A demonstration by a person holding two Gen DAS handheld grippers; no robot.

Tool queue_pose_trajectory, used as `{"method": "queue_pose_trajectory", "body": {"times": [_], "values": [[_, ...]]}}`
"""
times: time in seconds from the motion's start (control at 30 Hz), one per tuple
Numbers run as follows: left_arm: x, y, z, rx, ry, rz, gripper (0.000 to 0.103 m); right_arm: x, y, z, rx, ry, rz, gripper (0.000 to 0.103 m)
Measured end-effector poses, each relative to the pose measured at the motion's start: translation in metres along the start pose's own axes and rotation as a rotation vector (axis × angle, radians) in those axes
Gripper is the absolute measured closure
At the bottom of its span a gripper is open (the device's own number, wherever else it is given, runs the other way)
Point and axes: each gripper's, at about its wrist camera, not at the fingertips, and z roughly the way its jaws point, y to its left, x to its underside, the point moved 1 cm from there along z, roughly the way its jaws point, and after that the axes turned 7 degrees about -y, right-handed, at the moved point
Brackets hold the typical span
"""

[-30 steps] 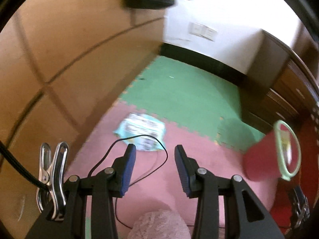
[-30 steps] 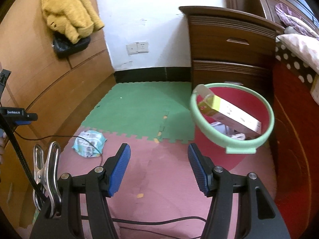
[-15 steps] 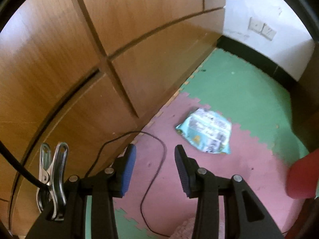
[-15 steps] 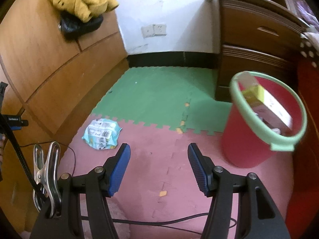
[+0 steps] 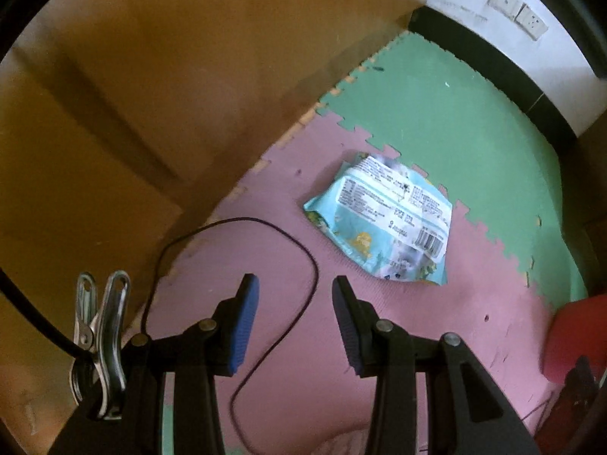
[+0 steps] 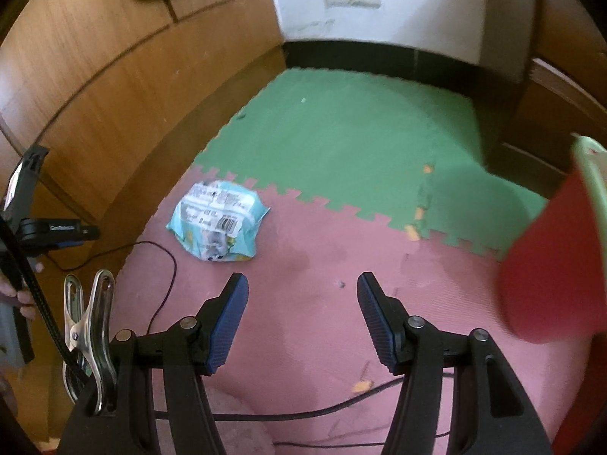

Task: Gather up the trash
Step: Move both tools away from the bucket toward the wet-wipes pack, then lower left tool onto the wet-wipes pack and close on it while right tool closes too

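The left claw (image 5: pixel 295 305) is open with nothing in it, and a thin black wire (image 5: pixel 265 265) loops on the floor under it. The right claw (image 6: pixel 302 301) is open wider and is empty too. A little past them, a crumpled blue packet (image 5: pixel 383 223) lies flat on the pink foam mat (image 6: pixel 322 265), near the wooden wall (image 6: pixel 95 87). It looks light, soft and a bit slippery, so it may bend or slide. I think a raised, wrinkled edge is the best place to pinch. The red bin (image 6: pixel 550 265) stands off to the right. Farther back are the green mat (image 6: pixel 360 132) and a white wall (image 6: pixel 398 7).
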Motion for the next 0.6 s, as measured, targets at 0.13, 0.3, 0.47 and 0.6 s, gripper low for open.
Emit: {"method": "queue_pose_trajectory", "body": {"times": [0.13, 0.3, 0.47, 0.6], "values": [[-0.011, -0.010, 0.032, 0.025, 0.010, 0.013, 0.061, -0.009, 0.012, 0.042, -0.033, 0.035, -0.012, 0.042], [-0.030, -0.021, 0.066, 0.046, 0.010, 0.052, 0.061, -0.021, 0.027, 0.100, -0.073, 0.074, 0.004, 0.042], [-0.044, -0.033, 0.098, 0.073, 0.020, 0.097, 0.061, -0.026, 0.043, 0.147, -0.106, 0.114, 0.013, 0.042], [-0.049, -0.042, 0.118, 0.093, 0.028, 0.121, 0.061, -0.026, 0.051, 0.176, -0.118, 0.147, 0.025, 0.042]]}}
